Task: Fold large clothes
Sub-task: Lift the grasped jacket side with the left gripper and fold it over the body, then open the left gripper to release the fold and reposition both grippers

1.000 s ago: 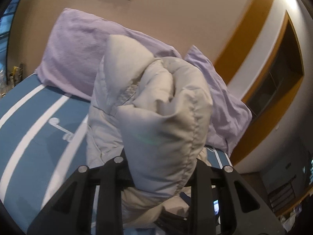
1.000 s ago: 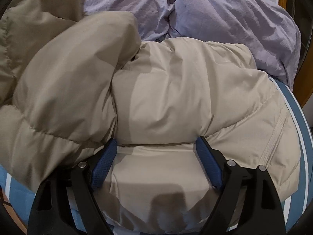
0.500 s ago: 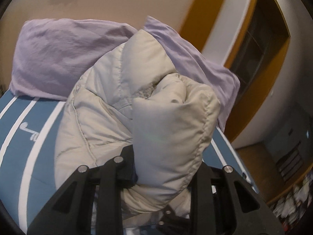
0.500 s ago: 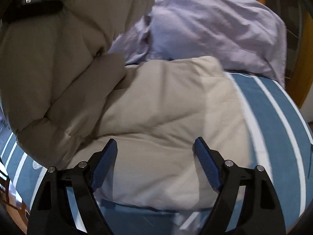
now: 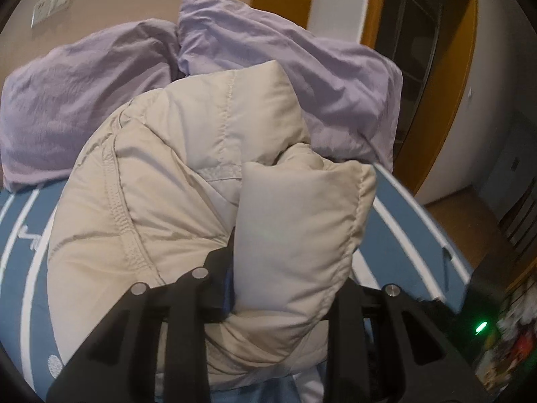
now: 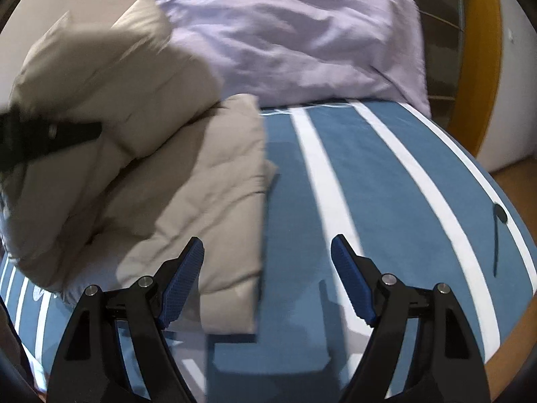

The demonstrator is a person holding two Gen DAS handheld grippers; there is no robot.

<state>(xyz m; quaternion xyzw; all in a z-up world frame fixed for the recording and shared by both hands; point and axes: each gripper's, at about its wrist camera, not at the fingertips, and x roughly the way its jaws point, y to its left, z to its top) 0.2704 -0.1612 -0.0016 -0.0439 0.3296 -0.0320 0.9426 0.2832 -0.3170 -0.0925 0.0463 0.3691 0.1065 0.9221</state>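
One beige puffer jacket (image 5: pixel 188 181) lies partly folded on a blue, white-striped bed (image 6: pixel 386 181), beside lilac pillows (image 5: pixel 322 77). The left claw (image 5: pixel 288 268) is clenched on a thick bunched fold, lifted over the rest. The right claw (image 6: pixel 266 282) hangs empty over the bedspread, jaws closing on nothing. The slick, springy padding may slip loose or puff back open, undoing the fold.

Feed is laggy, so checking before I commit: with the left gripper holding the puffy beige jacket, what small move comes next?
Probably lower the left gripper to lay its clamped fold onto the beige jacket on the bed. The right gripper, jaws closing, holds nothing and sits beside the jacket.
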